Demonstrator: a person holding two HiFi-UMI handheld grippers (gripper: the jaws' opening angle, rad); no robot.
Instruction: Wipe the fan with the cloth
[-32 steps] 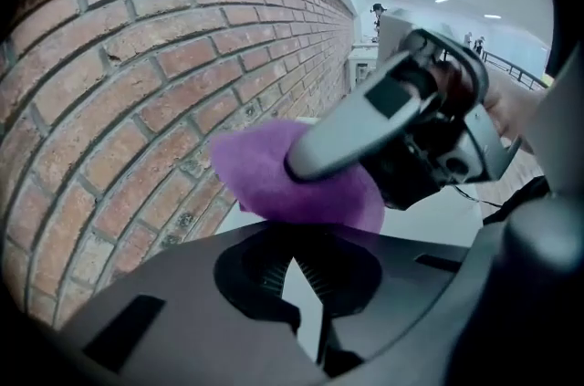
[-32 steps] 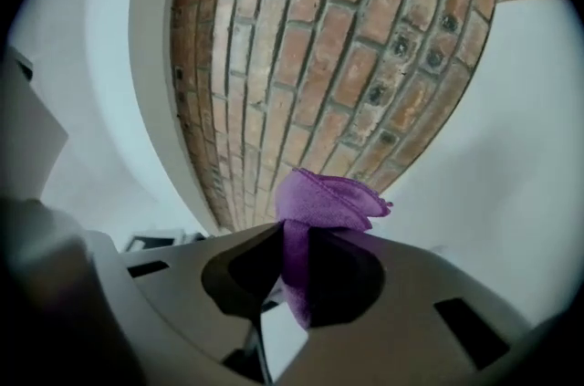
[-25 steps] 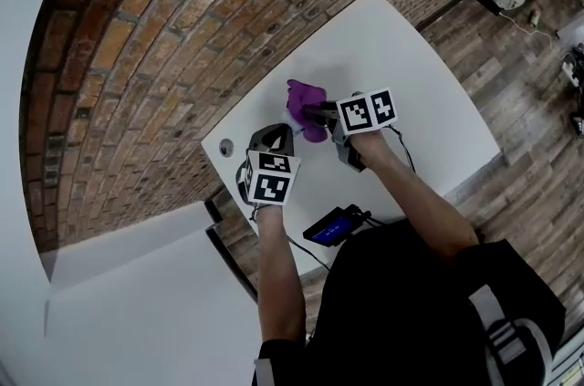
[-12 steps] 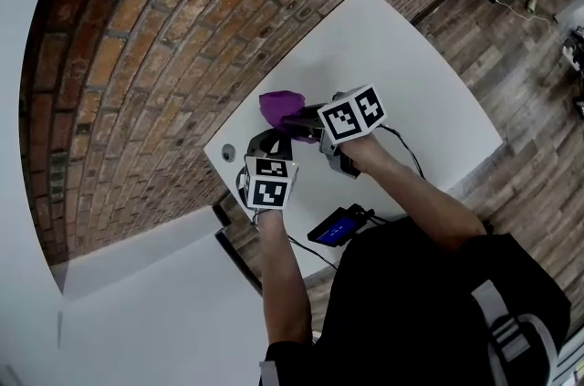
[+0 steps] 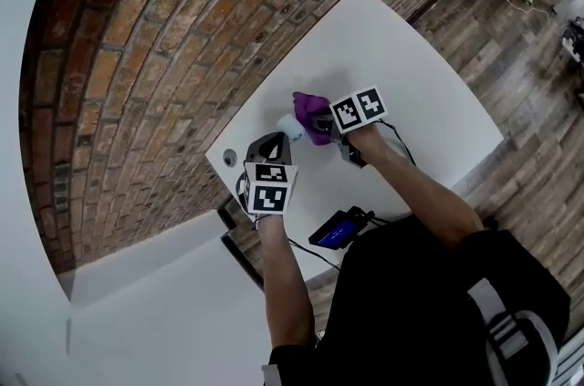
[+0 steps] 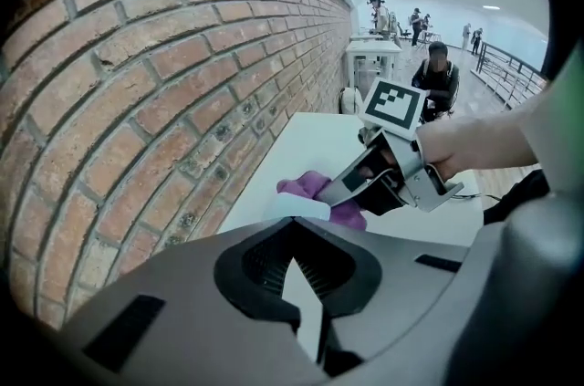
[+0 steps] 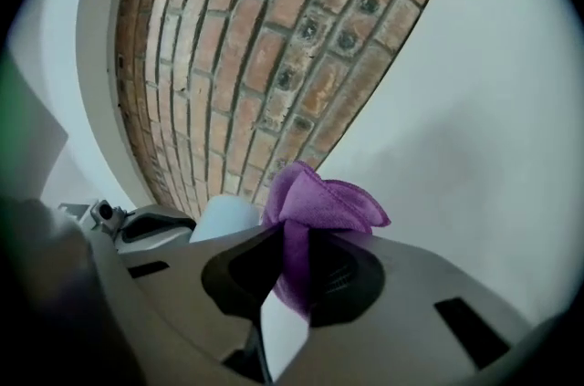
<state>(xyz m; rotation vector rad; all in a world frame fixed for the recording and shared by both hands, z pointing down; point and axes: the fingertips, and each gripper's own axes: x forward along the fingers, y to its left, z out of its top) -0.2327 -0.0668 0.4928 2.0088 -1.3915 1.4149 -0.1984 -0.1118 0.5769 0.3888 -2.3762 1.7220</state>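
The fan (image 5: 290, 127) is a small white object on the white table (image 5: 401, 74) near the brick wall. My left gripper (image 5: 276, 144) is shut with its tips right against the fan (image 6: 297, 207); no part of the fan shows between the jaws. My right gripper (image 5: 321, 125) is shut on a bunched purple cloth (image 5: 310, 110). The cloth (image 7: 319, 206) sticks out past the jaws and rests against the fan (image 7: 224, 218) from the right. In the left gripper view the right gripper (image 6: 345, 193) comes in from the right with the cloth (image 6: 306, 185) on the fan's far side.
A brick wall (image 5: 182, 37) runs along the table's far edge. A small device with a blue screen (image 5: 336, 229) and its cable lie at the near edge. A round fitting (image 5: 229, 158) sits at the table's left corner. People (image 6: 438, 74) stand far behind.
The right gripper lifted the cloth up and to the left over the fan, then came back down and right against the fan. The left gripper stayed put.
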